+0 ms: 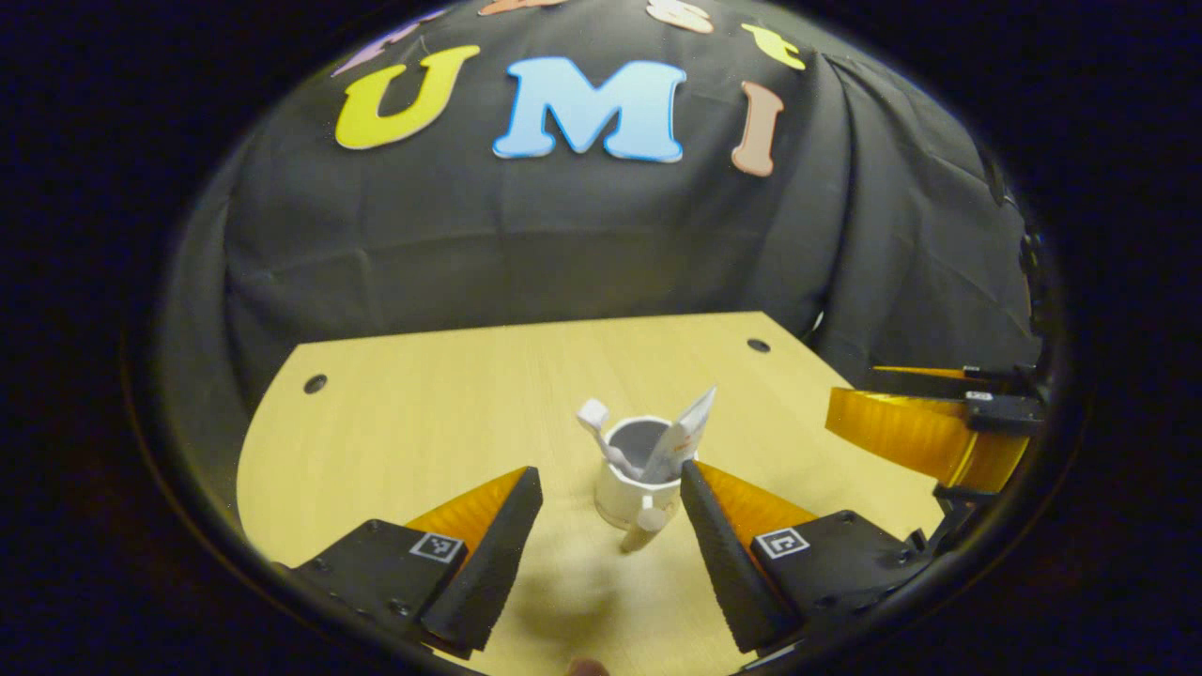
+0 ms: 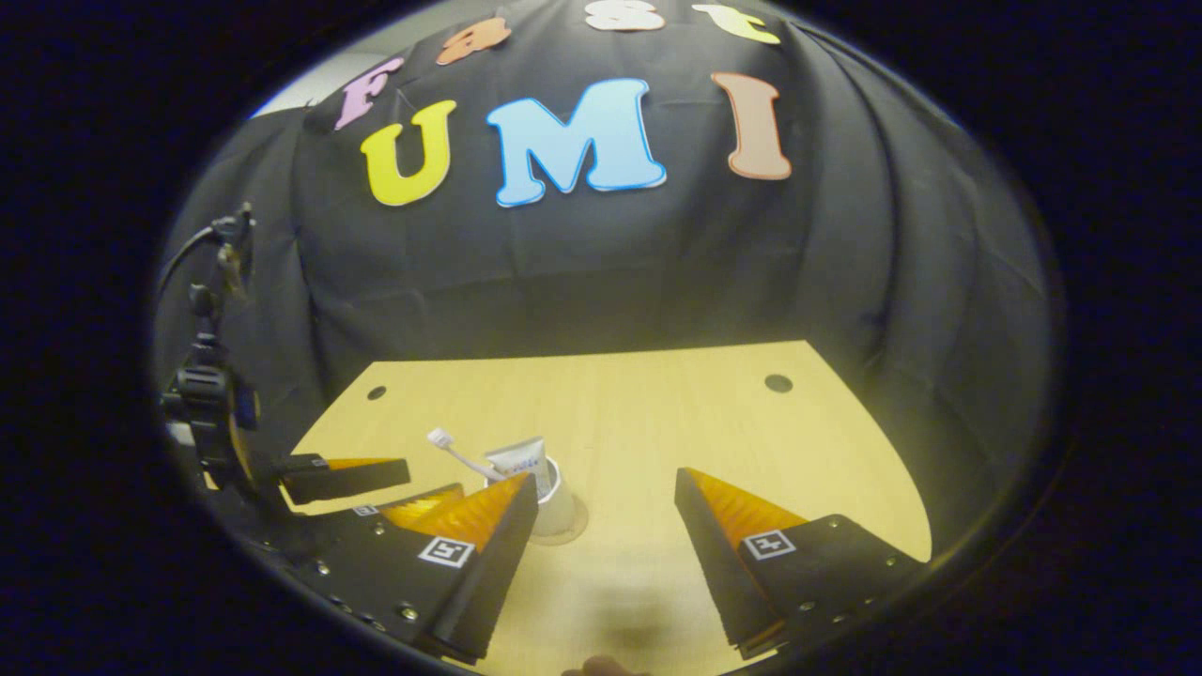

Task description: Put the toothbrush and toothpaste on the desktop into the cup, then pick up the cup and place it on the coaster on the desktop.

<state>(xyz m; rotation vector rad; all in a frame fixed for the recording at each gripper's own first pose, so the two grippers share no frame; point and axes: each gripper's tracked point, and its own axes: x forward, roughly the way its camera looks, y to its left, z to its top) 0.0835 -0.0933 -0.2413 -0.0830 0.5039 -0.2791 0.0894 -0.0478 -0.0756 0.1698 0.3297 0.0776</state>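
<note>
A white cup [image 1: 627, 488] stands upright on the wooden desktop [image 1: 423, 432], its handle [image 1: 648, 528] turned toward me. A white toothbrush [image 1: 601, 427] and a toothpaste tube [image 1: 684, 434] stick out of it. My left gripper [image 1: 610, 472] is open, and the cup sits just ahead of its fingertips, nearer the right finger. In the right gripper view the cup [image 2: 560, 507] rests on a thin round coaster [image 2: 575, 532], partly hidden by a finger. My right gripper [image 2: 606, 483] is open and holds nothing, with the cup to its left. The left gripper [image 2: 376, 483] shows at that view's left.
The desktop has small round holes near its back corners [image 1: 315, 383] [image 1: 758, 345]. Black cloth walls close off the back and sides. The right gripper [image 1: 925, 427] hangs at the desktop's right edge in the left gripper view. Bare wood [image 2: 714, 422] stretches behind and right of the cup.
</note>
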